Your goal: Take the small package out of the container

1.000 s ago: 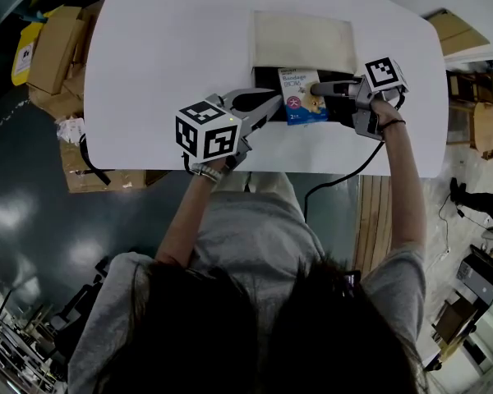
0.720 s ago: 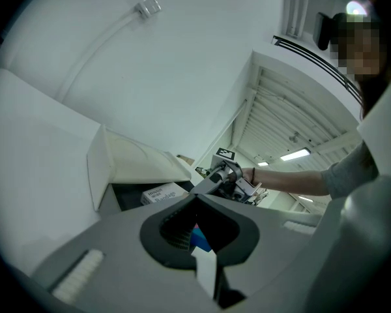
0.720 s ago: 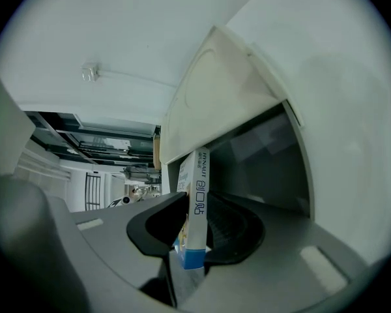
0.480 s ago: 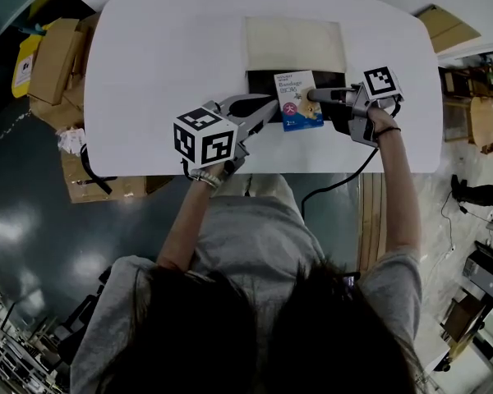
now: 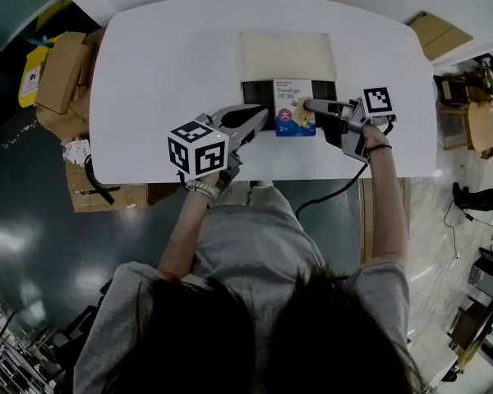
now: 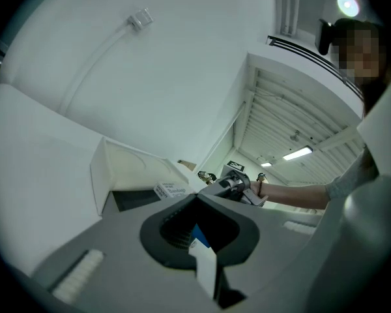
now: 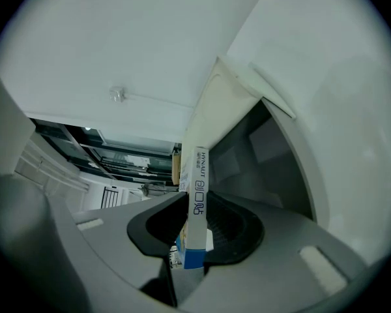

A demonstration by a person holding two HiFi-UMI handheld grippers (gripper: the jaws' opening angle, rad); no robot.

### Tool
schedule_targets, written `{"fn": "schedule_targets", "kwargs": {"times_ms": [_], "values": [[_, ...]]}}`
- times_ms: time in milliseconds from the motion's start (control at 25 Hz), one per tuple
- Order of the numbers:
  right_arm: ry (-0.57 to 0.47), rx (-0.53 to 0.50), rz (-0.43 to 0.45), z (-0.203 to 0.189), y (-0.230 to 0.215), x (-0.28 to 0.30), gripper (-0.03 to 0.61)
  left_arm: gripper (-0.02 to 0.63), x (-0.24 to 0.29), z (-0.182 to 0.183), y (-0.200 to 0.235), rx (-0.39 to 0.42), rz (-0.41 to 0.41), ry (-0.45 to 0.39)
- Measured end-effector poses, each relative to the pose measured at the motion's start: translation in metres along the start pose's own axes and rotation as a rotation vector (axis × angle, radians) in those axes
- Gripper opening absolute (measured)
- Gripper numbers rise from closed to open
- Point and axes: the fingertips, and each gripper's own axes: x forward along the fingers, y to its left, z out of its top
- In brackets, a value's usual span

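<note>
Head view: small package [image 5: 295, 107] with long axis running near-to-far

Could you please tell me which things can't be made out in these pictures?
- Floor of the container: in the head view it is mostly covered by the small package and the right gripper holding it.
- Front print of the small package: too small in the head view, edge-on in the right gripper view.
- Whether the shut left gripper touches the container: its own jaws hide the tips in the left gripper view, and it is too small in the head view.
</note>
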Motion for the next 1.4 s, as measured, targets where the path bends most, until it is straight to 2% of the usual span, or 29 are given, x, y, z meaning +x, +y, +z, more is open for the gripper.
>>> {"fn": "schedule_targets", "kwargs": {"times_ms": [280, 480, 720, 1080, 1400], "values": [[-0.103, -0.049, 0.094, 0.001, 0.019, -0.010, 0.107, -0.005, -0.008, 0.010, -0.007, 0.027, 0.031, -0.029], [-0.202, -0.096, 0.185, 0.002, 0.040, -0.027, 0.107, -0.005, -0.014, 0.022, -0.013, 0.030, 0.074, -0.086], [-0.296, -0.166, 0.243, 0.004, 0.061, -0.046, 0.107, -0.005, -0.020, 0.033, -0.021, 0.060, 0.117, -0.128], [-0.387, -0.238, 0.331, 0.007, 0.087, -0.068, 0.109, -0.005, -0.027, 0.056, -0.038, 0.118, 0.149, -0.191], [-0.457, -0.282, 0.405, 0.000, 0.094, -0.104, 0.109, -0.005, -0.014, 0.065, -0.075, 0.187, 0.168, -0.241]]}}
